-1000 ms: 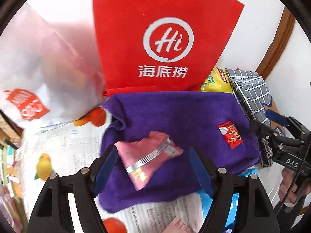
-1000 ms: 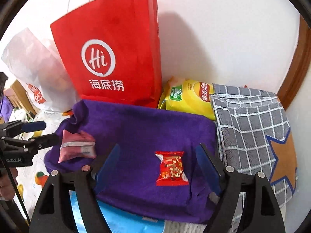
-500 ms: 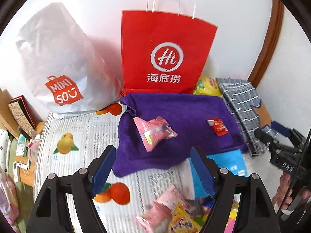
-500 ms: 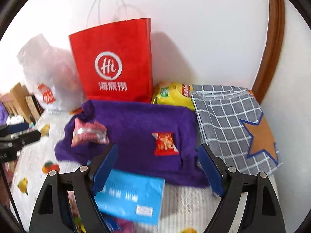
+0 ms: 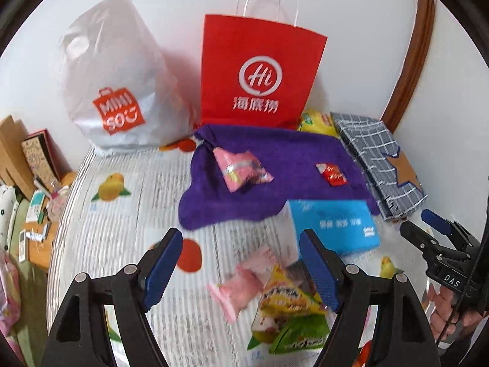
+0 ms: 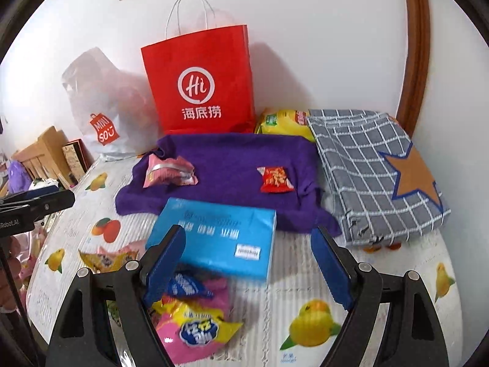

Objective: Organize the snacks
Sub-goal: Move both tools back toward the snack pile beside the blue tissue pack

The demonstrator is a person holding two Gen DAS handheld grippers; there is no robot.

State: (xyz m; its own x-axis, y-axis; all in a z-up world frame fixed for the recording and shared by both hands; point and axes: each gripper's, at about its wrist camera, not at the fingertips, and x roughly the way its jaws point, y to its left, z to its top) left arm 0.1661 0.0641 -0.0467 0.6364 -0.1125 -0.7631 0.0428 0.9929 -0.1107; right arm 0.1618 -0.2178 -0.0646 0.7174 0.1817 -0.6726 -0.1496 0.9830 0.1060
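Both my hand-held grippers, left (image 5: 240, 264) and right (image 6: 247, 267), are spread, empty. Loose snack packets (image 6: 195, 321) are piled on the bench (image 5: 116, 238) below them, two more on the purple cloth (image 6: 229, 165). Light, crinkly, slippery, I reckon; pinch an edge seam.

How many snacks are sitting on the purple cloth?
2. A pink packet lies near the left end of the purple cloth, and a small red packet lies toward its right end. More snacks lie off the cloth.
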